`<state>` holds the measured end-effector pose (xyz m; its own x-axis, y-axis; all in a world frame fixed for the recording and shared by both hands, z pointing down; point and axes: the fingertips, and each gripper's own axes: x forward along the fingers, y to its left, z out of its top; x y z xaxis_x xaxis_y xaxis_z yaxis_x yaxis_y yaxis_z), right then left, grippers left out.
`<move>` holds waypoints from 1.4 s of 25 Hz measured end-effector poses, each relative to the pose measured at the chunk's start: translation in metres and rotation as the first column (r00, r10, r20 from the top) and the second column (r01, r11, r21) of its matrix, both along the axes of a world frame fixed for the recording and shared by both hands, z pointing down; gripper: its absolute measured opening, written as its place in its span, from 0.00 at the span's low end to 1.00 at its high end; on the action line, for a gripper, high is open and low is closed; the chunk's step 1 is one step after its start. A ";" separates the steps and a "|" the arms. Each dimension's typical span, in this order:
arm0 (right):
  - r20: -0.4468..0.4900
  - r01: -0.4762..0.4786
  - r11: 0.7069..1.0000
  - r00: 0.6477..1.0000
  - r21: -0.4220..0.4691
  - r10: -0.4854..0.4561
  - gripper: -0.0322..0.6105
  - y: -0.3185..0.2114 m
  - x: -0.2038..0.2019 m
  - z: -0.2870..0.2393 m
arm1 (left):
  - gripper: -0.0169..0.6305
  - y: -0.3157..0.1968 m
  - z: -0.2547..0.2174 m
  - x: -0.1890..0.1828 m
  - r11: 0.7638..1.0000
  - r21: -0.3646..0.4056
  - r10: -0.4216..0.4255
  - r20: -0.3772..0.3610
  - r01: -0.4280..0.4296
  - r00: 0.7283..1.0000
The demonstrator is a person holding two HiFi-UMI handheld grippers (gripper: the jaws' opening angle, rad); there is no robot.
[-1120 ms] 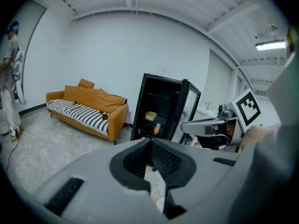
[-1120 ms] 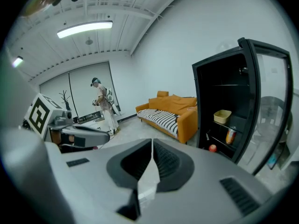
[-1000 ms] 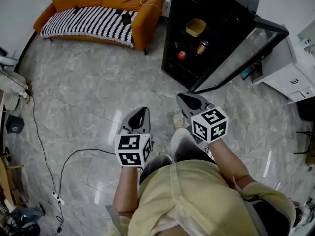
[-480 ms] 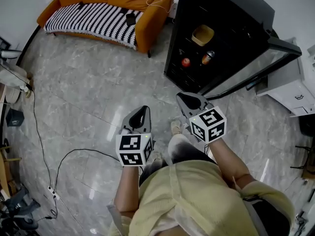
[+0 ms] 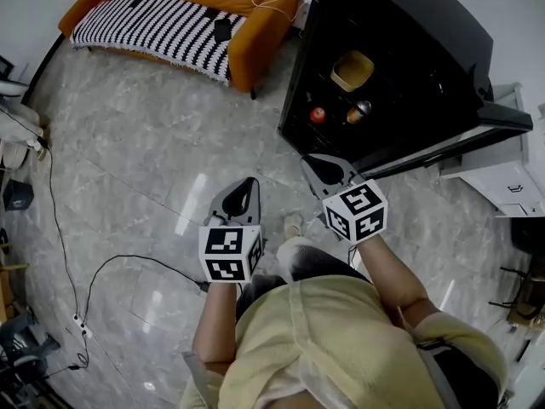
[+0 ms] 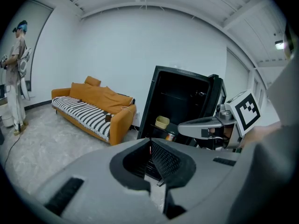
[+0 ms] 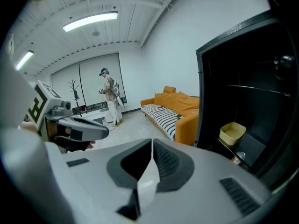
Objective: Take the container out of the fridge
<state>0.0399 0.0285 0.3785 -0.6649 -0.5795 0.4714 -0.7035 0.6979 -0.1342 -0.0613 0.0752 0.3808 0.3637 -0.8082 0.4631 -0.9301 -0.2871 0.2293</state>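
**Kid:** Where is the container?

**Friend:** The container (image 5: pixel 352 69) is high up inside the black fridge (image 5: pixel 409 24). The fridge door is open. A red round thing (image 5: pixel 318 115) and a can (image 5: pixel 358 111) sit lower down, in front of it.

**Kid:** Is anyone holding it?

**Friend:** No. The left gripper (image 5: pixel 247 182) and the right gripper (image 5: pixel 308 161) are both out over the floor (image 5: pixel 128 160), not inside the fridge. The jaws on each one are pressed together with nothing in them.

**Kid:** Which way does it sit?

**Friend:** It stands up straight with its open top facing up. It looks wider than it is tall. I cannot tell which way its long side runs.

**Kid:** Is it heavy?

**Friend:** I think it is light. It looks like thin yellow plastic, and it looks empty. It might bend if you squeeze it hard. I would open the jaws and pinch the front wall at the rim.
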 end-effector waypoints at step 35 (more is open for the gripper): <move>-0.031 -0.053 0.998 0.998 -0.035 0.052 0.10 -0.127 0.041 0.039 | 0.07 -0.138 0.029 0.053 0.994 -0.062 0.097 0.028 -0.095 0.995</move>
